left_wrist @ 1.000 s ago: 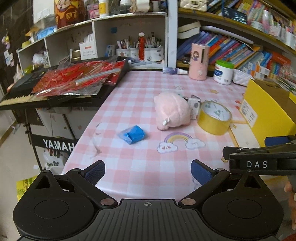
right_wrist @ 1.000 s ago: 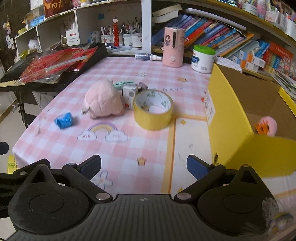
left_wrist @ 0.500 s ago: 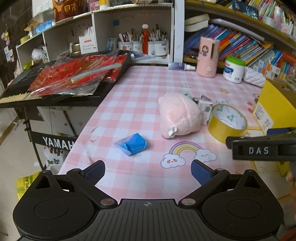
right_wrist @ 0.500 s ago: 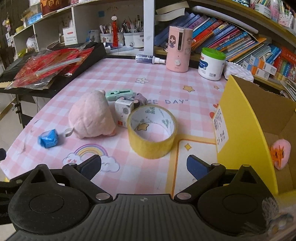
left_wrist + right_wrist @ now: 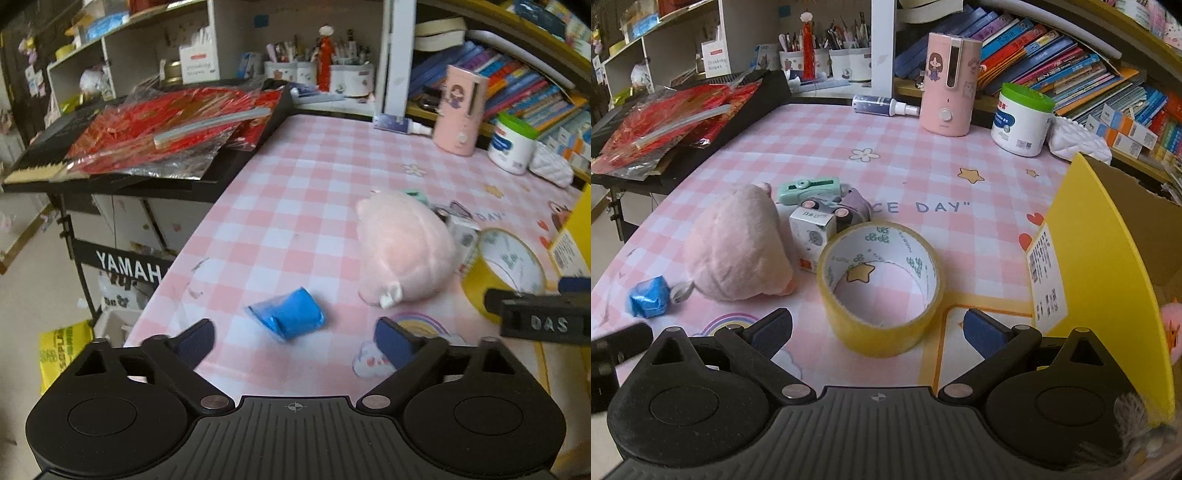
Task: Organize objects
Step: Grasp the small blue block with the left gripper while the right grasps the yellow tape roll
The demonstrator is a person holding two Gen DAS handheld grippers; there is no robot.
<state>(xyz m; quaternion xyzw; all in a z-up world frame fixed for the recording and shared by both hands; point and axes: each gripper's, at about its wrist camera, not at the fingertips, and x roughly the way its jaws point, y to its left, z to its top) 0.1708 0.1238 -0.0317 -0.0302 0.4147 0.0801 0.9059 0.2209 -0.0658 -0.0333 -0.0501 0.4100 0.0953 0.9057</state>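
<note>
- Hovering over the near edge of the pink checked table [image 5: 295, 177], you are holding your left gripper [image 5: 293, 338] with its jaws spread but closing; the blue crumpled wrapper [image 5: 288, 314] is lying just ahead of the gap between them, and neither pad is touching it.
- You are keeping your right gripper [image 5: 877, 328] spread wide above the table's near edge, with the near wall of the yellow tape roll [image 5: 882, 284] sitting in the gap, untouched by either pad.
- The pink plush toy [image 5: 735, 254] is lying on its side between the wrapper and the tape roll, just beside both.
- A small white box [image 5: 810, 230] is resting against the plush and touching the far side of the tape roll; a mint green correction-tape dispenser [image 5: 809, 188] and a small grey toy car [image 5: 831, 208] are sitting just behind it.
- The yellow cardboard box [image 5: 1097, 266] is standing open at the table's right edge, with a pink fuzzy thing [image 5: 1171, 325] showing inside it.
- Along the table's far edge, a pink humidifier [image 5: 951, 83], a white green-lidded jar [image 5: 1023, 118] and a lying spray bottle [image 5: 882, 105] are standing in front of the bookshelves [image 5: 1052, 62].
- Off the left edge, red foil packets [image 5: 166, 133] are lying on a black Yamaha keyboard [image 5: 44, 162].
</note>
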